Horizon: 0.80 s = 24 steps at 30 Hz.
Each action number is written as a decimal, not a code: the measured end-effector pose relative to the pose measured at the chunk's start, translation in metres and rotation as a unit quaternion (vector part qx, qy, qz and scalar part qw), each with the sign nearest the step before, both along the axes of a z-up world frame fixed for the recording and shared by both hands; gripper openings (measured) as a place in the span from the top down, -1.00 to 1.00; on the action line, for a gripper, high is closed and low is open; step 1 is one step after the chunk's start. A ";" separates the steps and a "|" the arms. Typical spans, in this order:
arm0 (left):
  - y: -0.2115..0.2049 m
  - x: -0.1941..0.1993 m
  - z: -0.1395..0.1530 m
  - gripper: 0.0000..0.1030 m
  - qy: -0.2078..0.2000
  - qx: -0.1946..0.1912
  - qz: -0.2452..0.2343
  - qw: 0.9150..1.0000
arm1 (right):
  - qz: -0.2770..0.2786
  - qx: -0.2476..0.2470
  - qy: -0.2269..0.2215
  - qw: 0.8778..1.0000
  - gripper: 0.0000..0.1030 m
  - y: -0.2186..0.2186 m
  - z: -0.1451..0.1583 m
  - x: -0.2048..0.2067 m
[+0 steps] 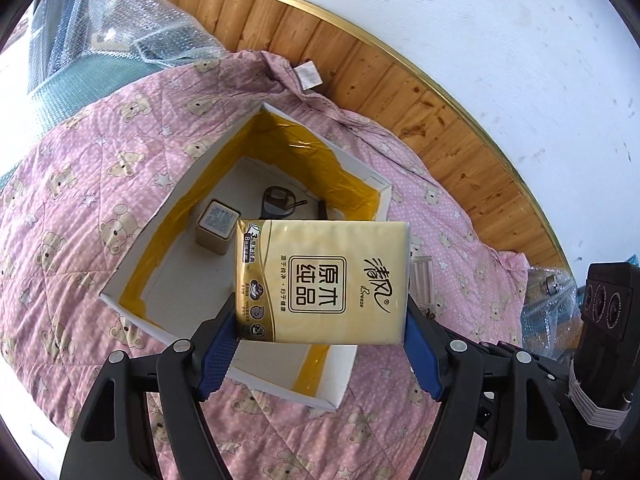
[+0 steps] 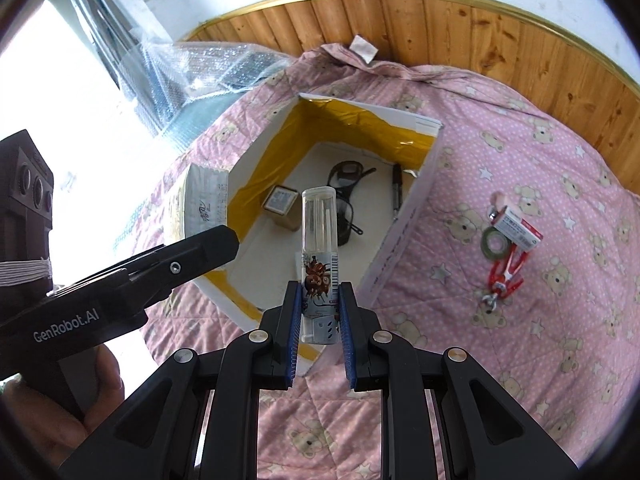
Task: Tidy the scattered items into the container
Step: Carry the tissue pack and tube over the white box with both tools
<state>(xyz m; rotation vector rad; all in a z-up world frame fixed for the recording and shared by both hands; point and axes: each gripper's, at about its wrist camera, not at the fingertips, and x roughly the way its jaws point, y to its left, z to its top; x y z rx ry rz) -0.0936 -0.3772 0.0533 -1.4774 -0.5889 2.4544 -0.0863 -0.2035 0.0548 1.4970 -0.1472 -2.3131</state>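
Note:
My left gripper [image 1: 320,332] is shut on a yellow tissue pack [image 1: 324,280], held over the near corner of the white box [image 1: 132,304] with yellow tape inside. From the right wrist view the same tissue pack [image 2: 200,204] hangs at the box's left rim under the left gripper's finger [image 2: 200,256]. My right gripper [image 2: 320,300] is shut on a clear-capped spray bottle [image 2: 318,240], upright above the box [image 2: 404,236]. Inside the box lie a small tan box [image 2: 282,206], black glasses [image 2: 346,192] and a pen [image 2: 396,188].
The box sits on a pink bear-print quilt [image 2: 560,280]. On the quilt to the right lie a green tape roll [image 2: 496,242], a small red-and-white carton [image 2: 518,230] and a red clip tool [image 2: 506,274]. Bubble wrap [image 2: 208,64] lies at the back left, a wooden headboard [image 2: 440,24] behind.

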 end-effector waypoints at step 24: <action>-0.035 -0.030 -0.035 -0.46 -0.044 -0.006 0.054 0.998 | 0.033 0.000 -0.017 0.999 0.63 -0.039 -0.016 -0.054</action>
